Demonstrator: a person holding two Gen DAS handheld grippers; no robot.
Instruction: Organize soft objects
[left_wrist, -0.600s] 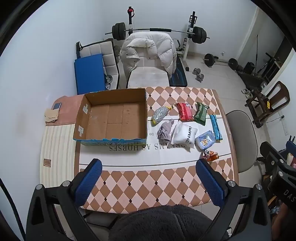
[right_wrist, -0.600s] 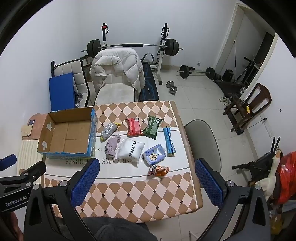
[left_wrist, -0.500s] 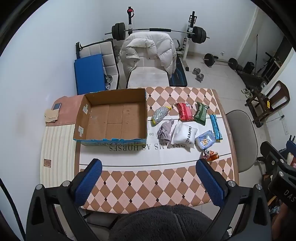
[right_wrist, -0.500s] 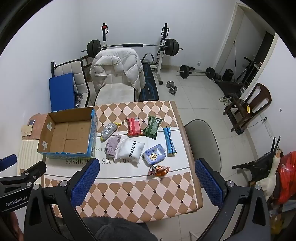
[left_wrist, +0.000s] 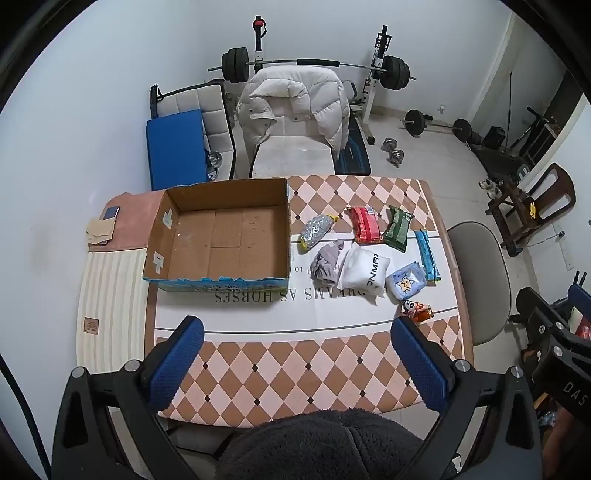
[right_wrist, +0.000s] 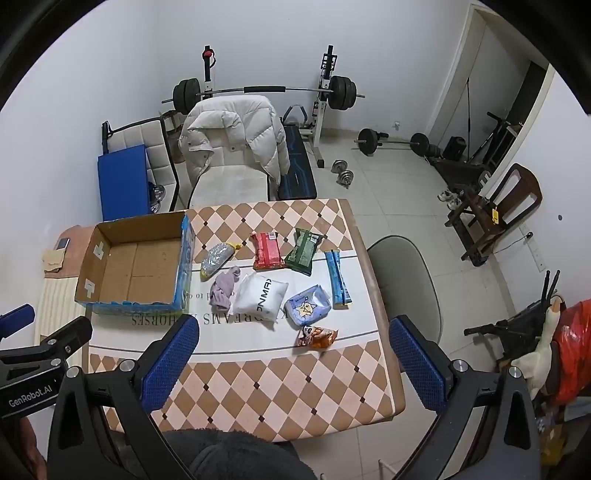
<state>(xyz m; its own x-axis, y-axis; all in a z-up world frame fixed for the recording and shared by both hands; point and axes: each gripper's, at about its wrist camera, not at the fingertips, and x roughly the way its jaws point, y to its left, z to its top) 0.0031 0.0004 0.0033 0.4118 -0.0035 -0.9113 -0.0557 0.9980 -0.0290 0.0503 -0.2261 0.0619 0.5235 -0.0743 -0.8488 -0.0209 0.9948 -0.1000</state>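
Both grippers — left (left_wrist: 295, 354), right (right_wrist: 291, 354) — hover spread and empty; best lift the crumpled grey cloth (right_wrist: 223, 288) first (nearest the brown cardboard box (right_wrist: 88, 258)).

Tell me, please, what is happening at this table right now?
A person holds two grippers above the table, and both the left gripper and the right gripper are open and holding nothing. The cardboard box is empty. Beside it lie the soft things not yet sorted: a white pouch, a grey cloth, a red packet, a green packet and several other small packs. Nothing has been picked up yet.
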